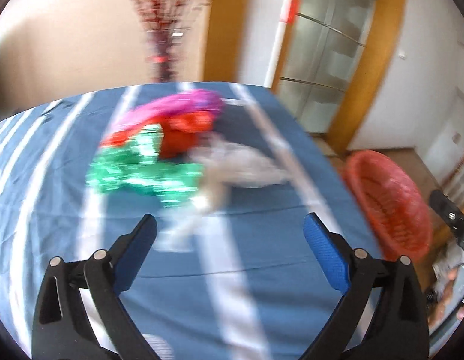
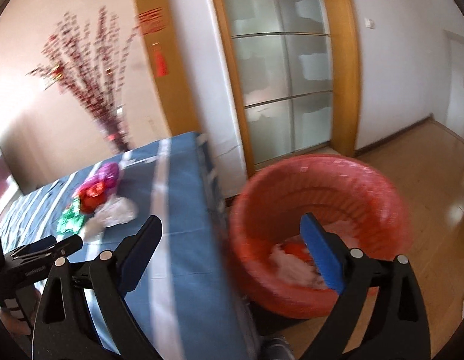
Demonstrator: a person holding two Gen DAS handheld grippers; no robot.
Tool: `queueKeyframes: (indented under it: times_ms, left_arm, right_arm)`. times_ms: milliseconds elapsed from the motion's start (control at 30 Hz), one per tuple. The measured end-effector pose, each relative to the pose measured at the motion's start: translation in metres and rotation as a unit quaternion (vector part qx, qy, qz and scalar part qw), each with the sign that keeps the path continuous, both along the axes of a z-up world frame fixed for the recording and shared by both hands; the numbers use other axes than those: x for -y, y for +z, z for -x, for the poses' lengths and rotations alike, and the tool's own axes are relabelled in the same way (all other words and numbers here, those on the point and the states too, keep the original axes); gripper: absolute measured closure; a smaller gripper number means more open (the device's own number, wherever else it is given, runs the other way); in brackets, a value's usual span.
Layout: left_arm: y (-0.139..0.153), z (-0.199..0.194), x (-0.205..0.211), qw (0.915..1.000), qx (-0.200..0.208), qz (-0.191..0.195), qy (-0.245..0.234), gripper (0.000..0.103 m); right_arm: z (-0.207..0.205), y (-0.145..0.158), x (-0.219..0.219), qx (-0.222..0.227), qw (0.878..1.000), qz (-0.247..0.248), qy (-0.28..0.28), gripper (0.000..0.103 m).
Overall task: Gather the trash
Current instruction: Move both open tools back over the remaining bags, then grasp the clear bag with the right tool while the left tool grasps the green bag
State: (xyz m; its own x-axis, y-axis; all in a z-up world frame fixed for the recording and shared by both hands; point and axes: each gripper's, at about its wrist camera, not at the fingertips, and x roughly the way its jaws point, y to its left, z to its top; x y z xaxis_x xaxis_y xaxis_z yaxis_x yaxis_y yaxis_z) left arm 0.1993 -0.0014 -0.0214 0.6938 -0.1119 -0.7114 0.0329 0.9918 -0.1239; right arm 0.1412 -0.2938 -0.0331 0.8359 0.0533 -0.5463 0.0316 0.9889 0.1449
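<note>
Left gripper (image 1: 230,228) spread wide, nothing between the blue pads, poised over blue striped tablecloth (image 1: 261,285). Just ahead of fingertips: trash pile, blurred — green foil wrapper (image 1: 136,177), red wrapper (image 1: 184,135), magenta wrapper (image 1: 184,105) at far end, clear plastic bag (image 1: 246,165) on the right side, all touching or overlapping. Red bin (image 1: 390,204) off the table's right edge, on the floor.

Right gripper (image 2: 232,229) likewise released, empty, straddling table edge and red bin (image 2: 291,285). Inside the bin: white and red scraps (image 2: 288,258), partly hidden behind right finger. Same pile well apart on the table, far left: green foil wrapper (image 2: 68,222), red wrapper (image 2: 92,198), magenta wrapper (image 2: 107,172), clear plastic bag (image 2: 118,211). Left gripper body visible at left edge. Wooden floor (image 2: 426,180) beyond the bin.
</note>
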Motion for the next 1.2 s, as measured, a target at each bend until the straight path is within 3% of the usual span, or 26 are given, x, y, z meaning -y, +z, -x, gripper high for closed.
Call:
queueKeyframes:
  times_ms: [267,367,467,567,667,967,1167,1200]
  left_arm:
    - [0.005,0.014,-0.063,0.9953,0.015,-0.052,0.08,0.004]
    - [0.006,0.017,-0.083,0.9937,0.019,-0.052,0.098,0.004]
    - [0.006,0.022,-0.103,0.9938,0.03,-0.028,0.103,0.004]
    - [0.005,0.025,-0.116,0.9931,0.036,-0.02,0.11,0.004]
    - [0.003,0.025,-0.123,0.9925,0.035,-0.026,0.114,0.004]
    - [-0.007,0.024,-0.145,0.9922,0.025,0.001,0.122,0.004]
    - [-0.009,0.022,-0.145,0.9918,0.03,-0.005,0.124,0.004]
    - [-0.009,0.021,-0.145,0.9922,0.029,-0.002,0.121,0.004]
  right_arm:
    - [-0.021,-0.008,-0.082,-0.014,0.997,0.002,0.078,0.011]
    - [-0.032,-0.015,-0.109,-0.035,0.994,-0.006,0.103,0.021]
    - [-0.046,-0.025,-0.138,-0.055,0.991,-0.009,0.123,0.032]
    - [-0.061,-0.037,-0.16,-0.077,0.988,-0.015,0.132,0.037]
    - [-0.072,-0.049,-0.175,-0.1,0.986,-0.014,0.134,0.045]
    - [-0.085,-0.065,-0.192,-0.128,0.981,-0.028,0.14,0.046]
    - [-0.088,-0.077,-0.207,-0.146,0.977,-0.016,0.156,0.046]
    - [-0.088,-0.077,-0.21,-0.145,0.977,-0.01,0.159,0.055]
